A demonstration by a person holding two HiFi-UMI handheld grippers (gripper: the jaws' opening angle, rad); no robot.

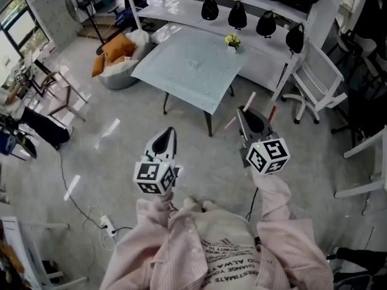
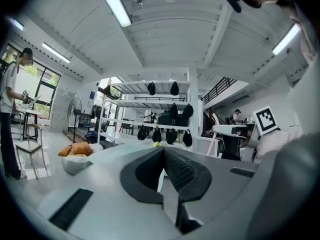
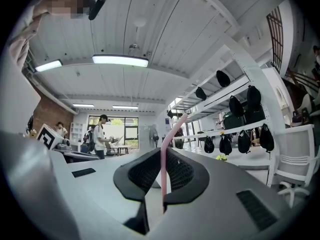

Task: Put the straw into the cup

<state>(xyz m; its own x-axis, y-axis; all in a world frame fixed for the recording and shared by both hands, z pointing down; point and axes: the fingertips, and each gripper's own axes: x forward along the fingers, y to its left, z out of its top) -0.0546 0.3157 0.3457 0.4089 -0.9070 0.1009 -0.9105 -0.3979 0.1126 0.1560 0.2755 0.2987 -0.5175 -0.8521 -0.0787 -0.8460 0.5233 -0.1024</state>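
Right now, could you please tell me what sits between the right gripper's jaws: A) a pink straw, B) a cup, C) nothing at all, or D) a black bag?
A: in the right gripper view, the right gripper has its jaws closed on the pink straw, which stands upright between them and bends away above.

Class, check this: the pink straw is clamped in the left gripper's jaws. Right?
Wrong gripper. The thin pink plastic straw is clamped in the jaws of the right gripper, not the left gripper; the right gripper view shows it.
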